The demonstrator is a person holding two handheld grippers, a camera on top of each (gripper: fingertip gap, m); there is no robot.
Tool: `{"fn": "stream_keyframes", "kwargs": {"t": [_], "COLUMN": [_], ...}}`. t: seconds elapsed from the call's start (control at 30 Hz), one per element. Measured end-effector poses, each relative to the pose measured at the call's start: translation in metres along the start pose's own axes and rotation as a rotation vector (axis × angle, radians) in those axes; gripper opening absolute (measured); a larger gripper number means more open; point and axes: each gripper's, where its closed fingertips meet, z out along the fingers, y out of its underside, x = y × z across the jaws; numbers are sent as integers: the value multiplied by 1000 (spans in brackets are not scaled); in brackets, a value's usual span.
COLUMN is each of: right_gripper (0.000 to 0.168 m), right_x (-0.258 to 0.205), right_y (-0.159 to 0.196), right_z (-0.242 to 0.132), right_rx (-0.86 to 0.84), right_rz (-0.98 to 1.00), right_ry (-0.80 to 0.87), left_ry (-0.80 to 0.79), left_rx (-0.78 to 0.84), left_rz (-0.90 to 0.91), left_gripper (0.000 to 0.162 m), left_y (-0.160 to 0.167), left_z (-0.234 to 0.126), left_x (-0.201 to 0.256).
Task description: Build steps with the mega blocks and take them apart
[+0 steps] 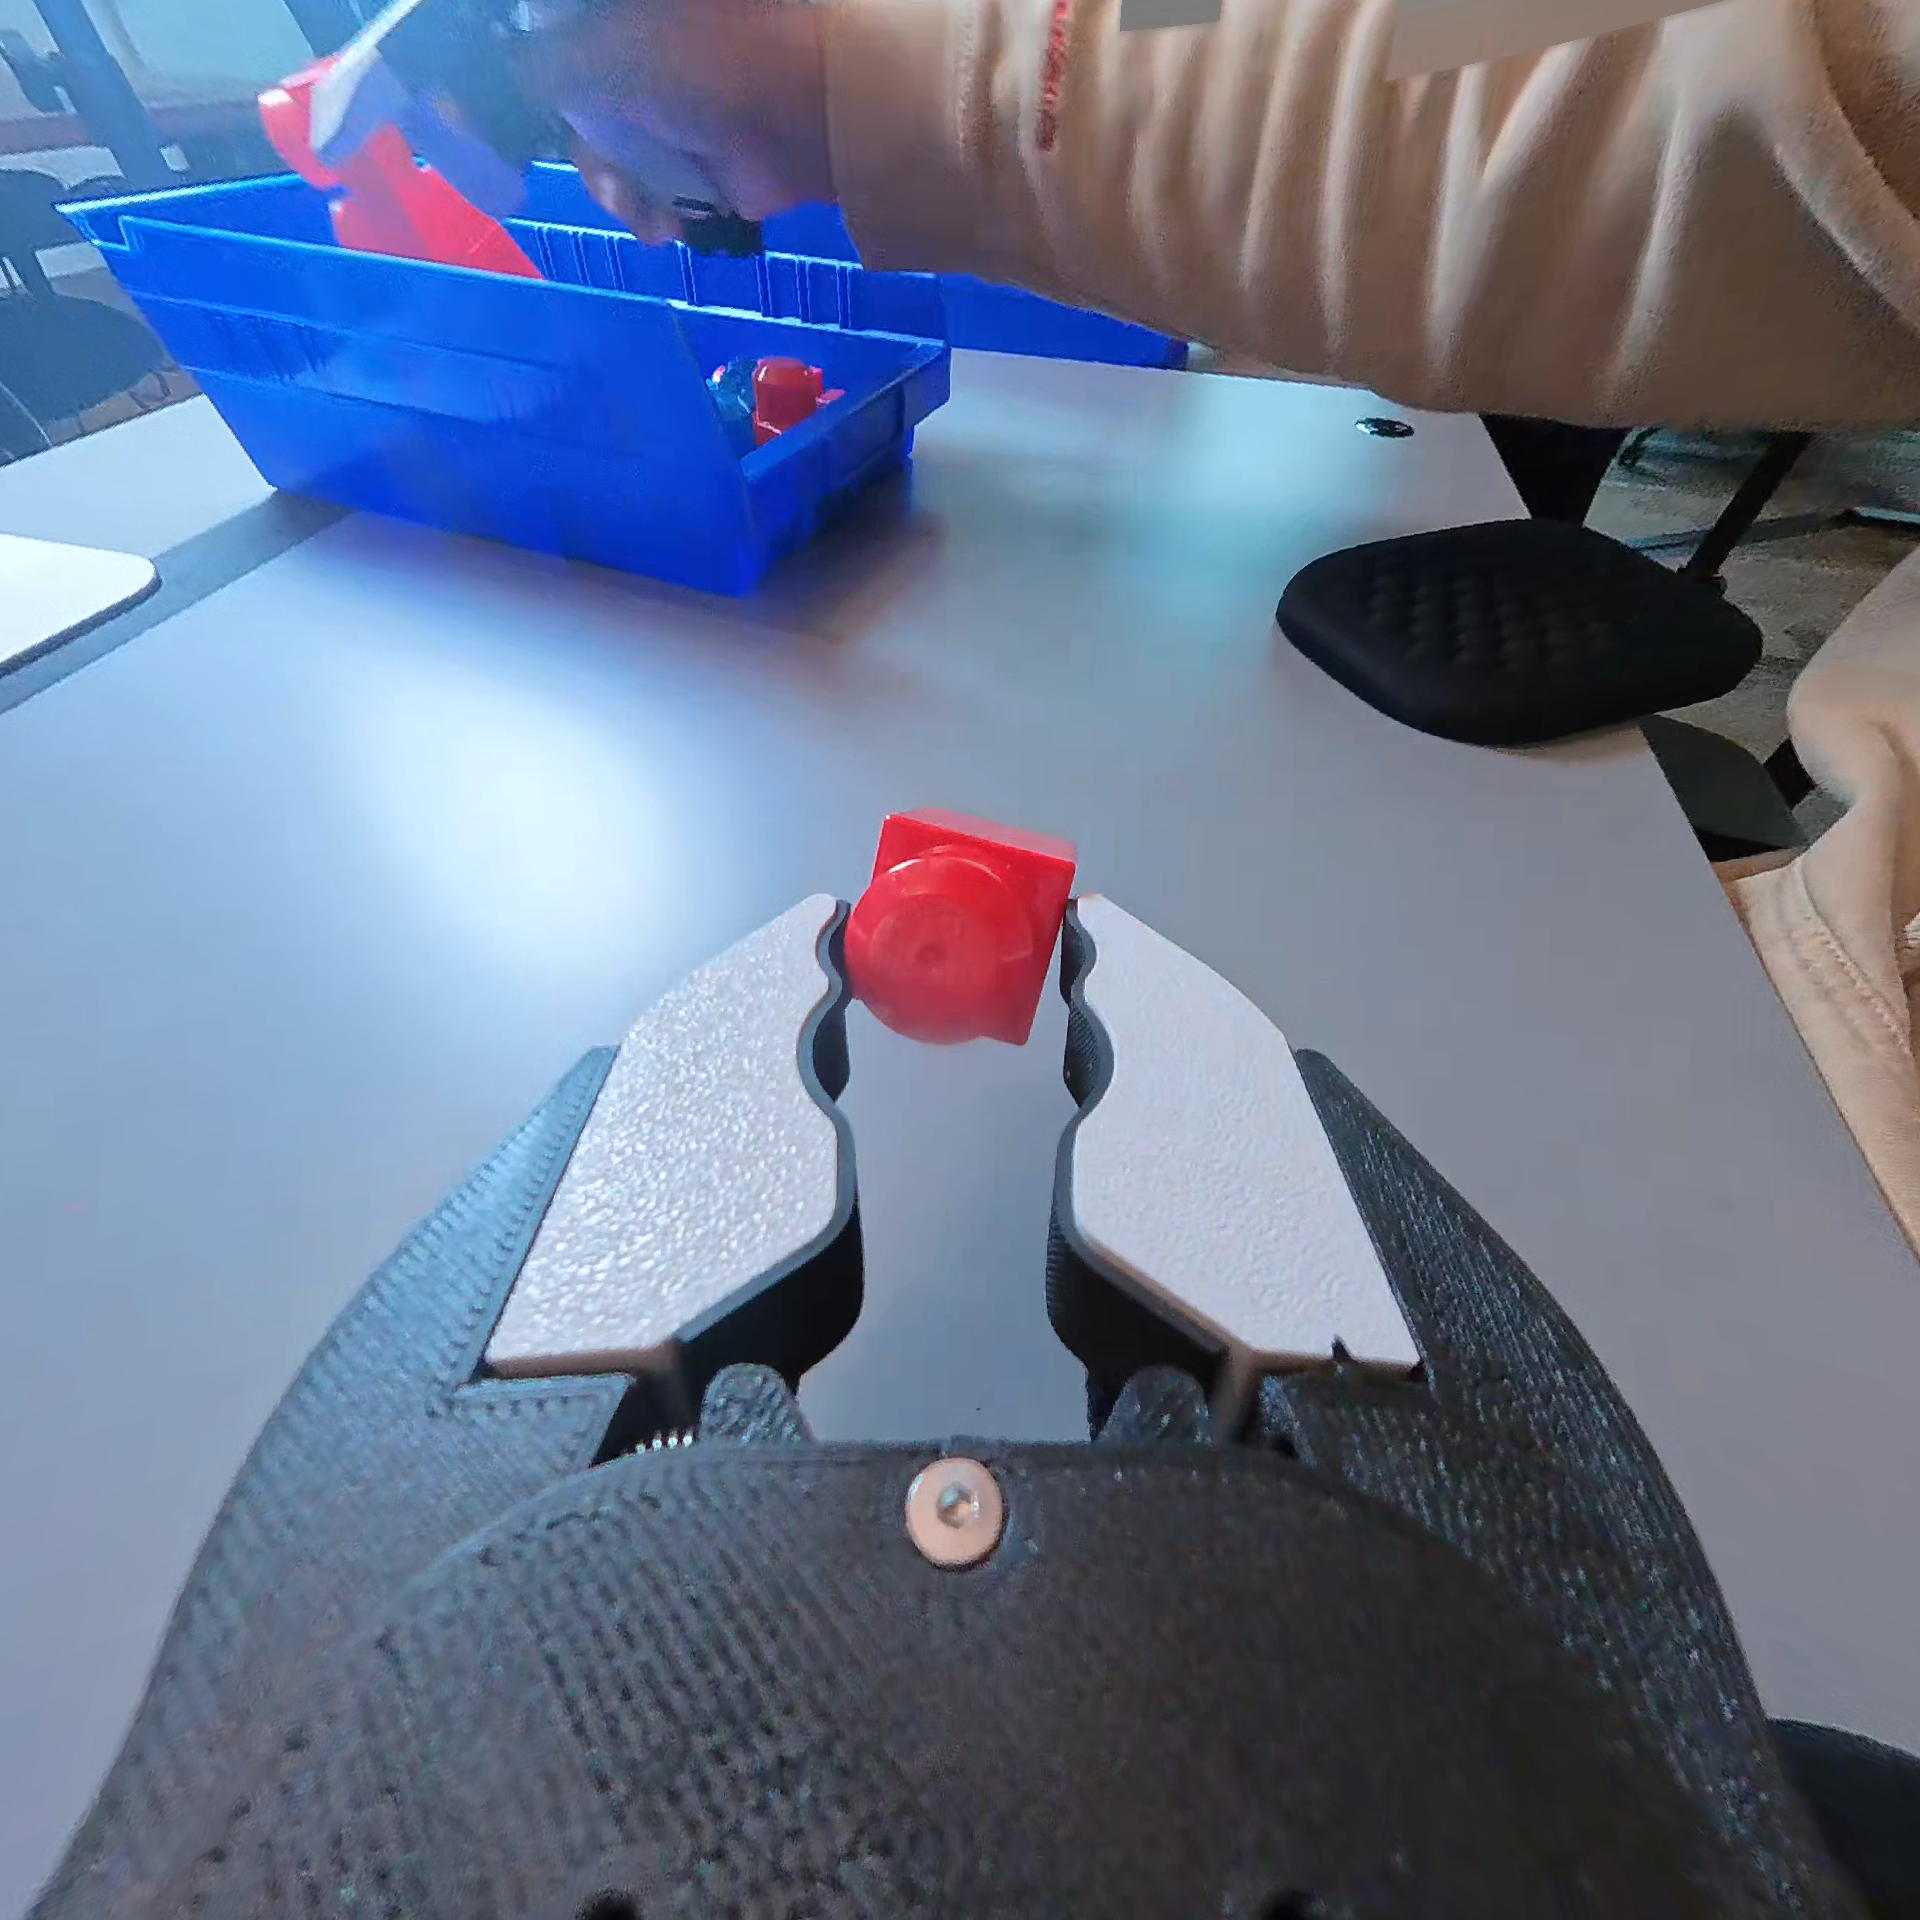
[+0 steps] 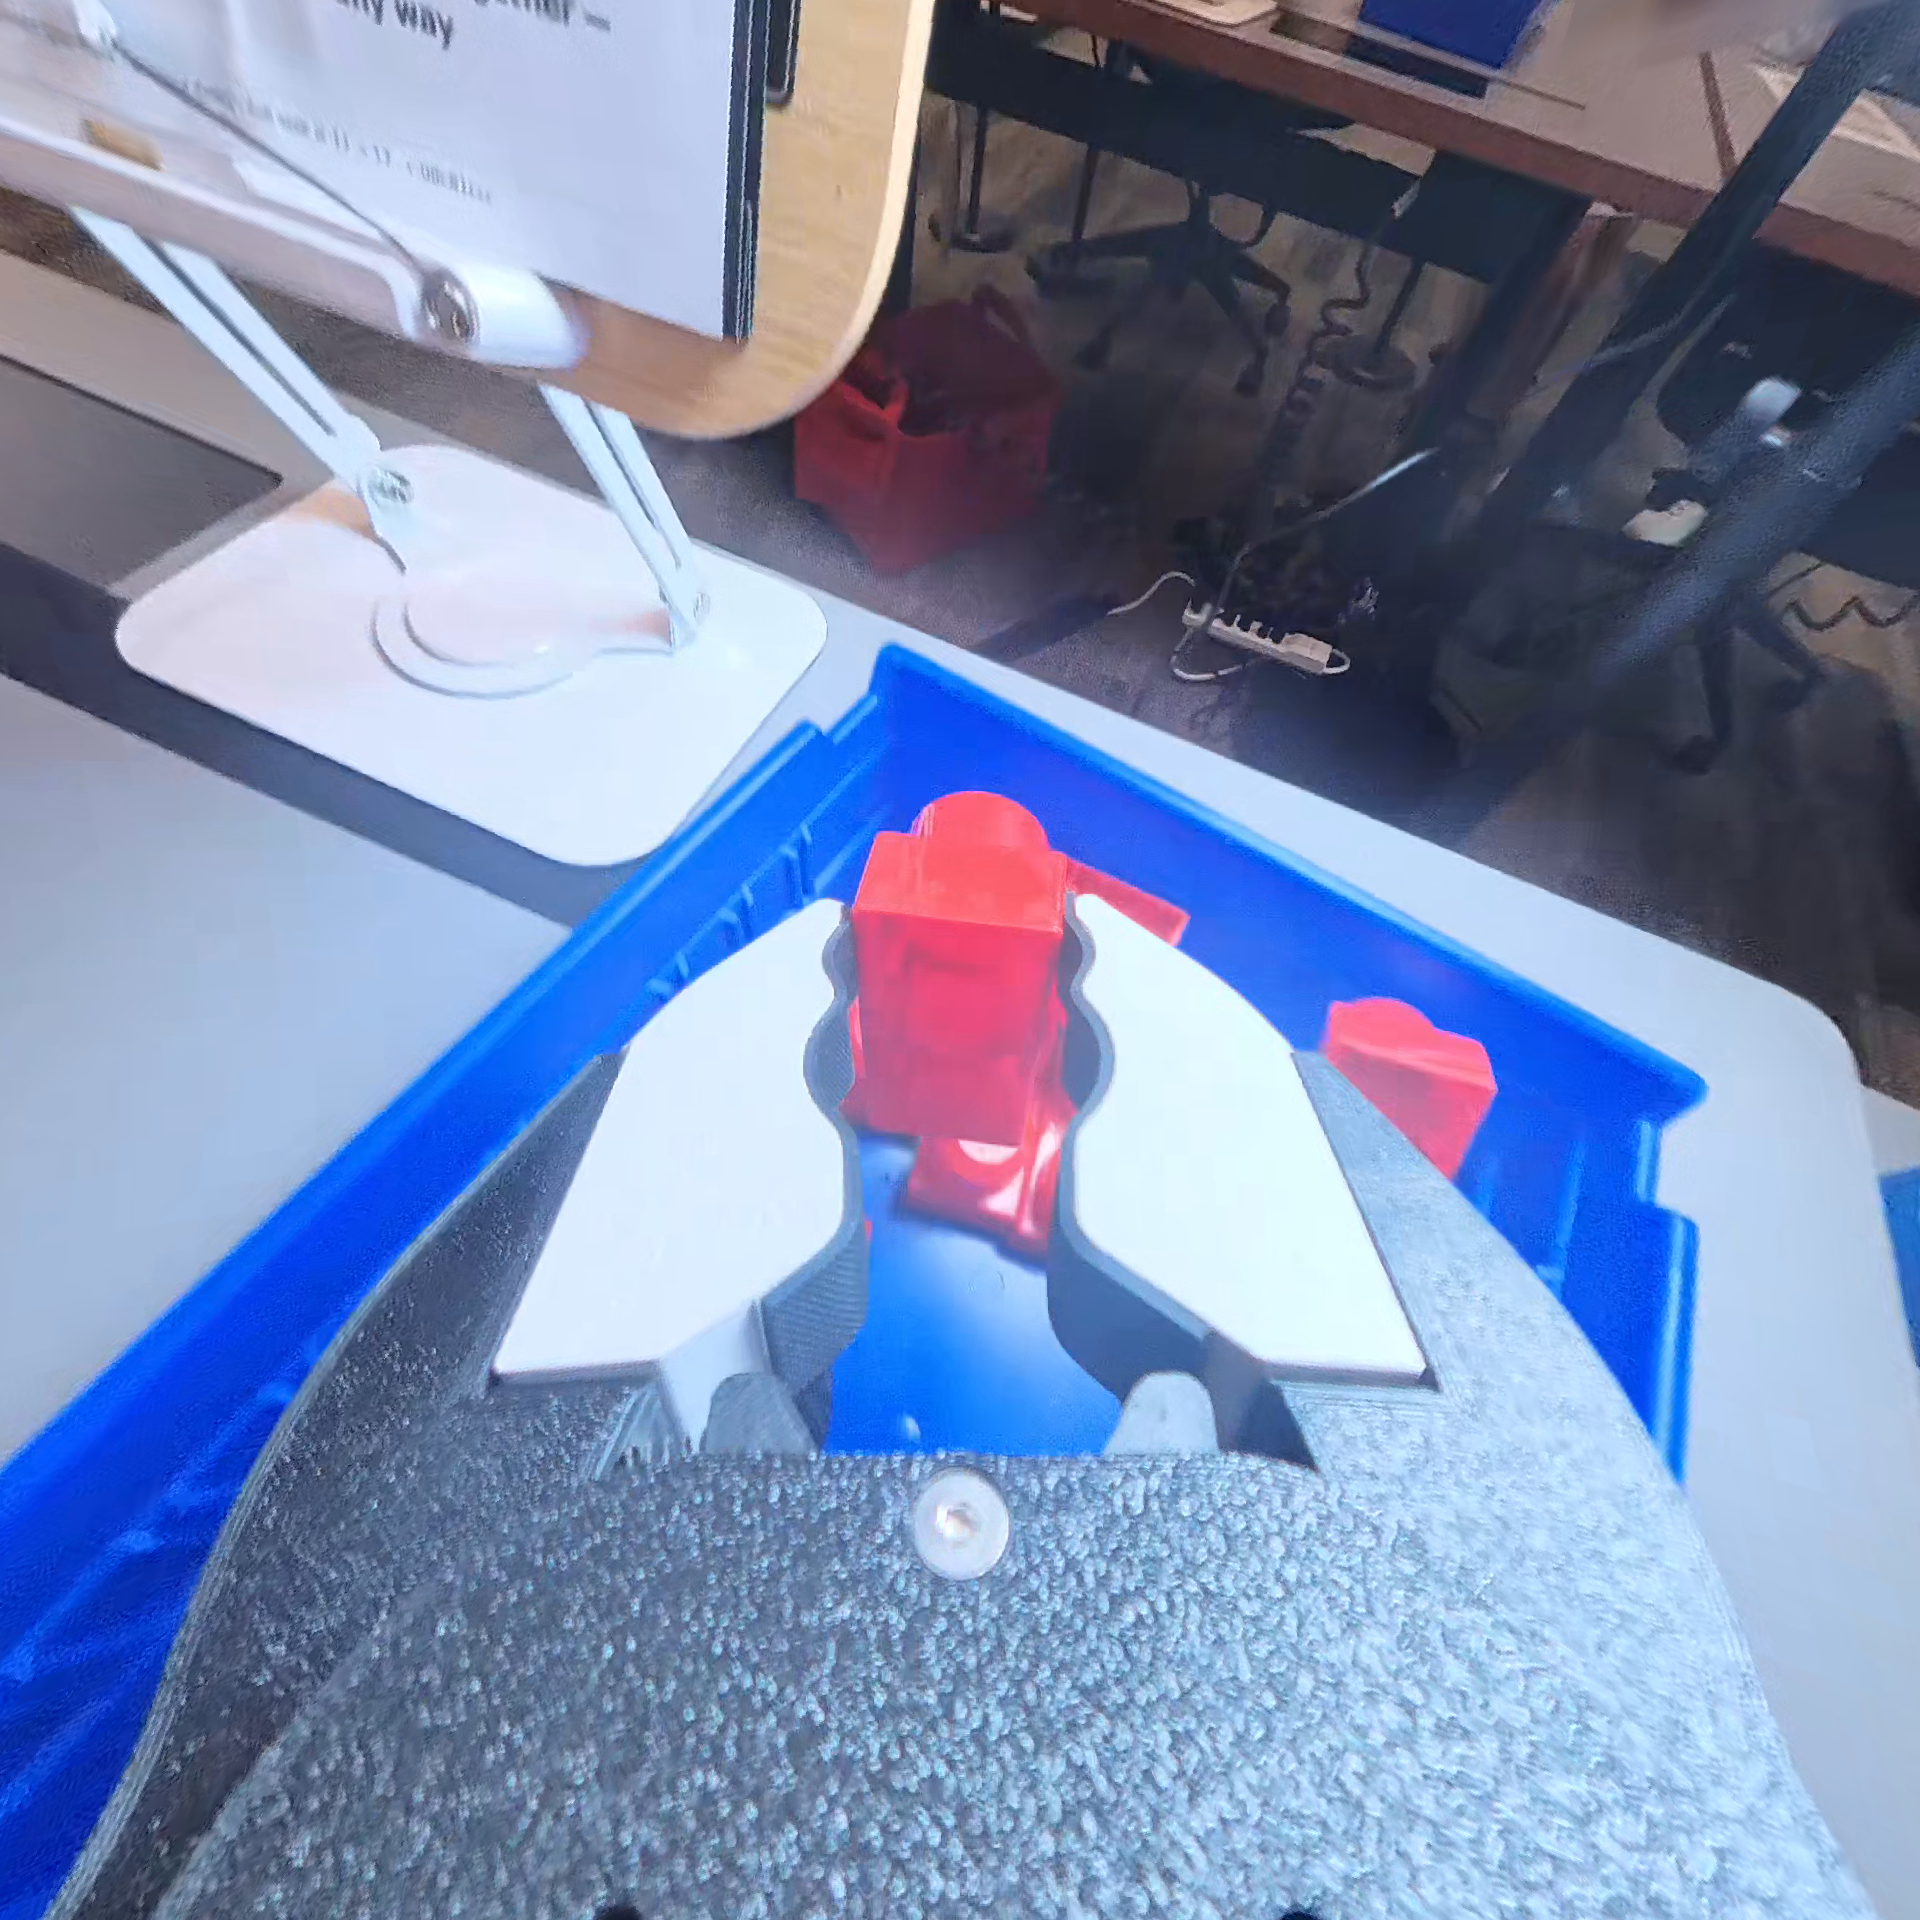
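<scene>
Two red blocks were in hand at once. In the left wrist view, a small red block sat at frame centre, its round stud facing the camera, pinched between the tips of the left tongs just above the grey counter. In the right wrist view, the right tongs were clamped on a taller red block over the blue bin, with another red piece lying to the right inside the bin. From the left view, that bin stood in the upper left of the frame, more blocks showing at its open end.

This looked like the gathering stage of the build: one block already out over the counter, a second being lifted from the bin. The next move would call for carrying the taller block across to the small one, lining up stud and socket, and pressing them together squarely. A white stand base sat at the left of the right view, just beside the bin.
</scene>
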Motion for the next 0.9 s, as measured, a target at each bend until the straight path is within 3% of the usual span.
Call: {"fn": "stream_keyframes", "kwargs": {"t": [0.1,0.23,0.4,0.53,0.67,0.77,0.8,0.9], "right_gripper": [43,43,43,44,50,44,34,34], "right_x": [-2,-21,-113,-229,-333,-382,-390,-390], "right_y": [-18,-35,-40,-11,52,87,92,85], "right_z": [15,3,-53,-120,-176,-190,-189,-187], "right_rx": [34,105,161,121,31,12,18,53], "right_rz": [21,14,-163,-346,-553,-647,-665,-696], "right_ry": [5,-78,-386,-737,-978,-1004,-976,-903], "left_ry": [1,0,3,-6,-25,-23,-22,-50], "left_rx": [-7,3,11,1,14,39,47,57], "left_rz": [-10,-12,-5,18,57,75,79,98], "left_gripper": [38,38,38,38,38,38,38,39], "left_y": [3,1,-1,-1,-7,-14,-16,-19], "left_z": [0,-1,0,2,1,-1,-1,-3], "left_x": [-3,-3,-1,1,4,9,10,8]}}
